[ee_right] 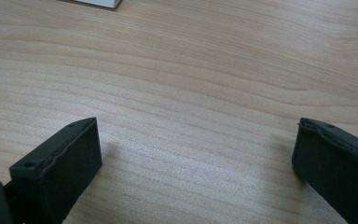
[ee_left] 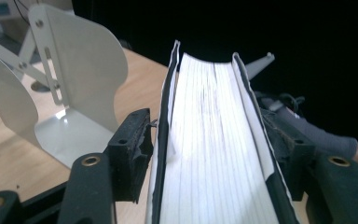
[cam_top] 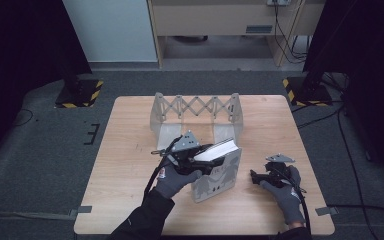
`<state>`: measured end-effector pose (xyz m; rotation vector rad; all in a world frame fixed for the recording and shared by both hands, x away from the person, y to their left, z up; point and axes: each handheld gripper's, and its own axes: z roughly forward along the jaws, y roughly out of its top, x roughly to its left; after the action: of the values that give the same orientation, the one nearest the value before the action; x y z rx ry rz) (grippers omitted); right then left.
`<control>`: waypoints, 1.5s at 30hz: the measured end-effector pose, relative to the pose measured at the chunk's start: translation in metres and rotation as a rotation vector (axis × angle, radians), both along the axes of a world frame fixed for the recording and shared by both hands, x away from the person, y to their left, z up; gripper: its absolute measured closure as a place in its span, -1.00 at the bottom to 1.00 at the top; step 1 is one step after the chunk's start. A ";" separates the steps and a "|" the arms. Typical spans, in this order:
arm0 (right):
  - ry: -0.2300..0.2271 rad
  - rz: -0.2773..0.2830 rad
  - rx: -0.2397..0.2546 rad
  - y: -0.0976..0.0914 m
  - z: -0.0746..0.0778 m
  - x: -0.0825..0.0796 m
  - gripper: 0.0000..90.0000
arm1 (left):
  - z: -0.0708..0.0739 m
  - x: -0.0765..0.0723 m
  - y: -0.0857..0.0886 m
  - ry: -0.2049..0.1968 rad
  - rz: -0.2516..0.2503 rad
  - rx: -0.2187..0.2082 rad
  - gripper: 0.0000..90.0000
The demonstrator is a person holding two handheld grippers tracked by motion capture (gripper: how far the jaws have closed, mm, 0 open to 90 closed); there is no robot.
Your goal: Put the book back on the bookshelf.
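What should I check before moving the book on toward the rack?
1. Book between the left gripper jaws: ok.
2. Firm grip on both covers: cannot tell; the pad on the rack side looks barely off the cover.
3. Rack upright, with nothing between its end plates: ok.
4. Right gripper open and apart from the book: ok.
5. Book's lower edge lifted off the table: cannot tell.
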<state>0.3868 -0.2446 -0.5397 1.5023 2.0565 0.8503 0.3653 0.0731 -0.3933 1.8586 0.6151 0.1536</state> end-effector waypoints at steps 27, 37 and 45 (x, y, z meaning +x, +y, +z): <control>0.000 -0.002 0.001 0.000 0.000 0.000 -0.96 | 0.017 -0.012 0.016 -0.032 0.160 -0.016 0.16; 0.000 -0.002 0.002 0.000 0.000 0.000 -0.96 | 0.037 -0.014 0.081 -0.070 0.340 -0.022 0.16; 0.000 0.000 0.002 0.000 0.000 0.000 -0.96 | 0.044 -0.005 0.131 -0.081 0.497 -0.008 0.16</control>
<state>0.3870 -0.2445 -0.5398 1.5037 2.0559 0.8523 0.3607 0.2040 -0.3491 1.6512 1.0090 0.5483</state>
